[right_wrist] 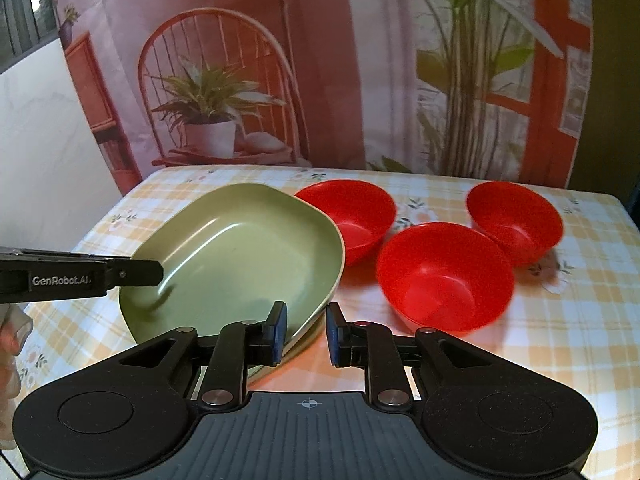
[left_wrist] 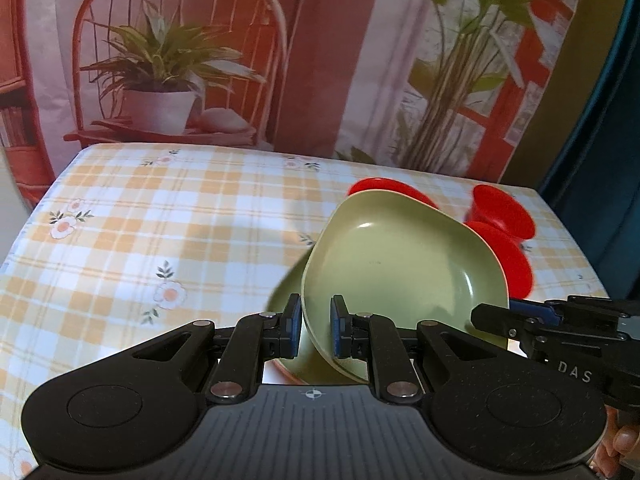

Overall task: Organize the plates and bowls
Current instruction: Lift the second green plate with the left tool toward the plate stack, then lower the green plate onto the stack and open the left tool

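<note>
Three red bowls stand upright on the checked tablecloth (right_wrist: 580, 360): one at the back (right_wrist: 352, 216) touching the far edge of the green plate (right_wrist: 240, 264), one nearer the front (right_wrist: 444, 276), and one toward the right rear (right_wrist: 516, 220), each a little apart from the others. From the right wrist view, the green plate is lifted and tilted, its left rim pinched by the left gripper (right_wrist: 160, 270), which comes in from the left edge of the frame with its jaws closed tight on that rim. The right gripper (right_wrist: 306, 328) sits at the plate's near right edge with its jaws part open; the left pad (right_wrist: 279, 330) lies against the inside of the rim, the right pad (right_wrist: 334, 330) stands clear of it, so the plate is between the pads but not squeezed. Under the lifted plate another green rim (right_wrist: 280, 354) shows, though how many plates lie below cannot be told. In the left wrist view, the left gripper (left_wrist: 316, 326) has its blue pads on either side of the plate (left_wrist: 400, 264) rim, holding it steeply tilted over a second green plate (left_wrist: 284, 292) lying on the cloth, with the red bowls (left_wrist: 504, 240) behind it. The right gripper (left_wrist: 532, 316) reaches in from the right there.
</note>
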Available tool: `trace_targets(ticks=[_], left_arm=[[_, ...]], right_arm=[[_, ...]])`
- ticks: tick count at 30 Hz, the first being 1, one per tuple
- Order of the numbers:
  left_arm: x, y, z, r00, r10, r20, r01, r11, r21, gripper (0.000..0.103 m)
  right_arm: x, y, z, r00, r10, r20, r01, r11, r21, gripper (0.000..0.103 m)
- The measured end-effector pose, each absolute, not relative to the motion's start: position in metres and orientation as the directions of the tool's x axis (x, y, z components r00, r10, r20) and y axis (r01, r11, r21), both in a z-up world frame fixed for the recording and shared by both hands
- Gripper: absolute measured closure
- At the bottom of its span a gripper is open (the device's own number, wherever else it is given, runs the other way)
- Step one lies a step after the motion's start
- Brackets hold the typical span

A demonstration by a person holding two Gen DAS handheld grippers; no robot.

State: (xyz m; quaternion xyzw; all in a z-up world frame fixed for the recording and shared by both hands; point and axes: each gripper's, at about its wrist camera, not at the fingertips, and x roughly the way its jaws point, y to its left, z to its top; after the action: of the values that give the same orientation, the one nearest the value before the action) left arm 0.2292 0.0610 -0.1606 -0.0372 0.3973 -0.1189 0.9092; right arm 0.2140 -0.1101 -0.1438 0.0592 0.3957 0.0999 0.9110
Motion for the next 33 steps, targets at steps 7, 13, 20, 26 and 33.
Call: trace_targets(ticks=[7,13,20,26,33], left_arm=[[0.237,0.067,-0.173,0.646,-0.228,-0.728,0.192,0.972,-0.134,0.087],[0.242,0.064,-0.179,0.646,-0.206,-0.735,0.217,0.973,-0.082,0.087],[0.248,0.062,-0.183,0.643,-0.187,-0.742,0.224,0.973,-0.051,0.087],[0.246,0.059,-0.187,0.64,-0.172,-0.749,0.226,0.974,-0.03,0.087],[0.246,0.058,-0.19,0.645,-0.158,-0.748,0.221,0.975,-0.015,0.087]], right_arm=[[0.221,-0.1,-0.156,0.647,0.225,-0.729,-0.132,0.974,0.183,0.083],[0.222,-0.097,-0.163,0.637,0.221,-0.739,-0.124,0.975,0.185,0.083],[0.218,-0.094,-0.168,0.63,0.223,-0.744,-0.124,0.974,0.188,0.083],[0.217,-0.094,-0.169,0.624,0.225,-0.748,-0.125,0.974,0.189,0.083],[0.216,-0.09,-0.17,0.624,0.216,-0.751,-0.133,0.976,0.17,0.082]])
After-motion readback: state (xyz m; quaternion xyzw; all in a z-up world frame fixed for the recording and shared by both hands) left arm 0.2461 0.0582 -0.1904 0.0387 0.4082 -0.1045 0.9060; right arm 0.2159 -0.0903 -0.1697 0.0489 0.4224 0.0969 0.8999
